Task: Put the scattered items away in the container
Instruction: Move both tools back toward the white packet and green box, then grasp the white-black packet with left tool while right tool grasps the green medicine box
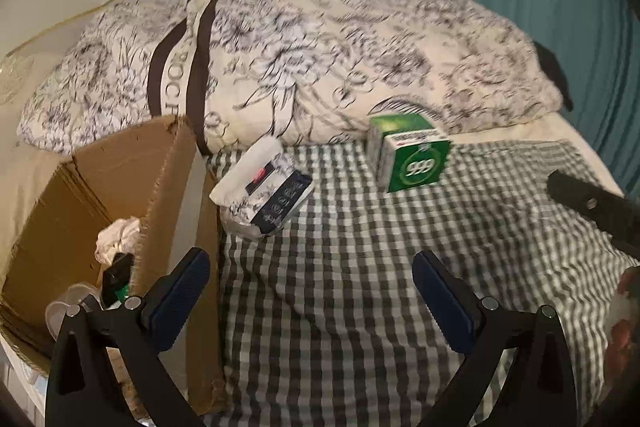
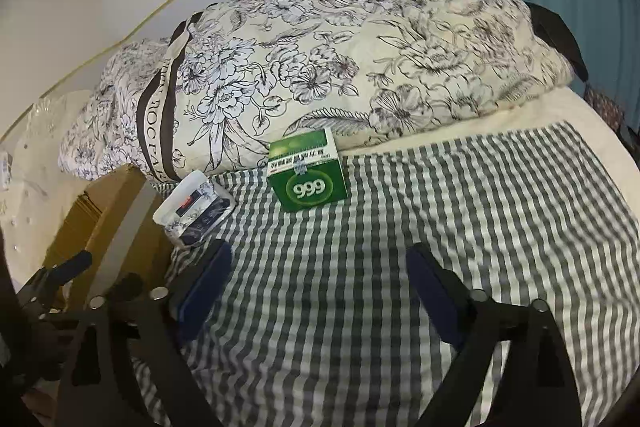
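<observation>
With both grippers (image 1: 311, 289) (image 2: 318, 283) spread wide and empty, aimed up-frame at green box (image 2: 307, 171), cardboard box (image 1: 100, 195) waiting lower left

Green box (image 2: 308, 171) (gingham sheet (image 2: 440, 227))

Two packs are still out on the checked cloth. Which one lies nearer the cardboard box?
The white tissue pack with the dark blue end. It lies right beside the cardboard box wall; the green box marked 999 sits farther off, by the floral quilt.

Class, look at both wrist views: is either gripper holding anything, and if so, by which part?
Nothing is held: the left gripper and right gripper both stand open over the checked cloth.
</observation>
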`<state>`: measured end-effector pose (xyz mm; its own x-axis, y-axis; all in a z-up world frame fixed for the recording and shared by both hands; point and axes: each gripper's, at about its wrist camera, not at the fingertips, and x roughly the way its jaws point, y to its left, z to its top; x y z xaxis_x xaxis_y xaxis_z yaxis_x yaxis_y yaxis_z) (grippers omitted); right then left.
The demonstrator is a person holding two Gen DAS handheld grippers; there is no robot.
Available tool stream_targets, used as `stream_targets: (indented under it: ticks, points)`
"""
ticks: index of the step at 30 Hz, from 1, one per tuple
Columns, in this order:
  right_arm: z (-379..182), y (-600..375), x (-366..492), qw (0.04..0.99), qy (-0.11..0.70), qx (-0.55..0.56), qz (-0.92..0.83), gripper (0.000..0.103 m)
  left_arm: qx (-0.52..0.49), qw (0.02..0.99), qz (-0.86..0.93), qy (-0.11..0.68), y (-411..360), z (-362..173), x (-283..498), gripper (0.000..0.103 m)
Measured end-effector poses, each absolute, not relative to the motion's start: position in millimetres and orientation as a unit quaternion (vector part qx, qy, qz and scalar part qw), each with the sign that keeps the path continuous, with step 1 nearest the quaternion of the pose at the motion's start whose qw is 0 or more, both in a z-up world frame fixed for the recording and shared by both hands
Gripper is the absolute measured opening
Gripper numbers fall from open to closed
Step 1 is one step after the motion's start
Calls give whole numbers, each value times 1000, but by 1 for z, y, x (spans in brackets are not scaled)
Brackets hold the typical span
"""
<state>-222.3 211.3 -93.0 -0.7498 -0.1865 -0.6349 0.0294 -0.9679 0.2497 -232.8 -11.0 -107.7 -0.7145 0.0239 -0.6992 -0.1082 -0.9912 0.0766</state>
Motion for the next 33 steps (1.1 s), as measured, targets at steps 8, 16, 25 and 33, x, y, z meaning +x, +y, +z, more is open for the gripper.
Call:
stream_targets:
  ticks: [8, 16, 25, 33]
  points:
    - [-107, 176, -299, 67, -24, 346, -935, 103, -383, 6, 922, 61, -11, -125, -255, 103]
    - [-126, 162, -355, 51, -21, 295, -954, 103, -363, -48, 930, 26, -7, -128, -284, 103]
    - [-153, 178, -368, 102, -24, 285, -953, 103, -332, -121, 932, 81, 18, -163, -342, 103]
    - [-174, 156, -380, 81, 25, 300, -950, 103, -349, -135, 921, 105, -1, -183, -368, 103]
